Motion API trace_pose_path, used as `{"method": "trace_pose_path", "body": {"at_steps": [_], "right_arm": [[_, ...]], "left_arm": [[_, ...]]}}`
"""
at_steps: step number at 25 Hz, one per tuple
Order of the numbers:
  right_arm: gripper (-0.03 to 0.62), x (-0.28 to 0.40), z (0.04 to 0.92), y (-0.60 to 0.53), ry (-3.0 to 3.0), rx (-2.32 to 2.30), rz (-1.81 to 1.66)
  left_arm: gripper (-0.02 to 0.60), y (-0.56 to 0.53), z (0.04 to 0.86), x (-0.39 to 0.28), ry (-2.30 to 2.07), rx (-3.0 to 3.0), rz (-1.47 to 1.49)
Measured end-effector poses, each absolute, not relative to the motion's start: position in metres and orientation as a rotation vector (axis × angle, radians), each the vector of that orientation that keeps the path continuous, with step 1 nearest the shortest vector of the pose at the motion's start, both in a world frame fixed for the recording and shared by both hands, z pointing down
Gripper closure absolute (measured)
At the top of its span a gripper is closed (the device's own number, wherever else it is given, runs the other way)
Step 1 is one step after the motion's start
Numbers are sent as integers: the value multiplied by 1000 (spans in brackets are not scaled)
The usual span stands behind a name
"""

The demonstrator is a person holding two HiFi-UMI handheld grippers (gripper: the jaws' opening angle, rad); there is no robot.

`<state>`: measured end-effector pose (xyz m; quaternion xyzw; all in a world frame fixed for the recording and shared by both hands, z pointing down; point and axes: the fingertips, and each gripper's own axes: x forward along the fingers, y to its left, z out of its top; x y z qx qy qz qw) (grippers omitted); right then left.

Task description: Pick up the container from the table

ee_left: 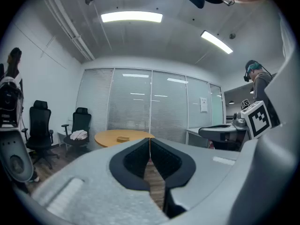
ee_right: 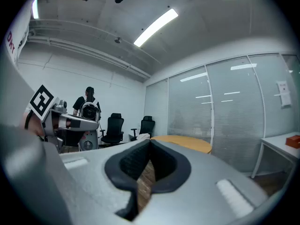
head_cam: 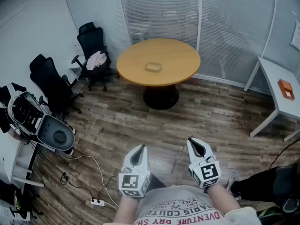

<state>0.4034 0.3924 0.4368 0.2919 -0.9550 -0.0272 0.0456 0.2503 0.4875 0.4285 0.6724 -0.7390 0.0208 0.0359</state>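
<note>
1. Left gripper [ee_left: 150, 148]: held level and low in front of the person. Its fingers are closed tip to tip with nothing between them; only floor shows through the gap behind the tips.
2. Right gripper [ee_right: 149, 146]: also level, beside the left one. Its fingers are pressed together and hold nothing.
3. Marker cubes: each gripper carries a cube [head_cam: 209, 172] faced with black-and-white square patterns; these bear no letters.
4. Container [head_cam: 153, 67]: a small, low, tan box lying near the middle of the round wooden table [head_cam: 132, 75], well apart from both grippers and across the plank floor [head_cam: 154, 125] from them.
5. Shirt [head_cam: 187, 210]: red print at the bottom edge of the head view, upside down and cut off; the fragments "VENTURE DRY" and "COUTU" can be read.
6. Glass wall: a white sheet [ee_left: 204, 105] is fixed to it; its print is too small to read.
7. Side table [head_cam: 276, 86]: white, at the right, with an orange object [head_cam: 286, 89] on top; no label can be made out on it.
8. Two black office chairs [head_cam: 92, 43] stand left of the round table; one has a pale cloth [head_cam: 97, 60] on its seat.
</note>
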Motion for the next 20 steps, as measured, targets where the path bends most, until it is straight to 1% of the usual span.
{"method": "trace_pose_path", "body": {"at_steps": [9,13,20], "right_arm": [[591,397,441,381,-2907,889,-54],[591,393,445,378,-2923,888,18],[591,373,462,363,-2896,897,79]], "left_arm": [[571,478,429,242,-2264,2040,78],[571,478,433,237,-2265,2039,85],[571,469,443,217,-2240,2009,106]]}}
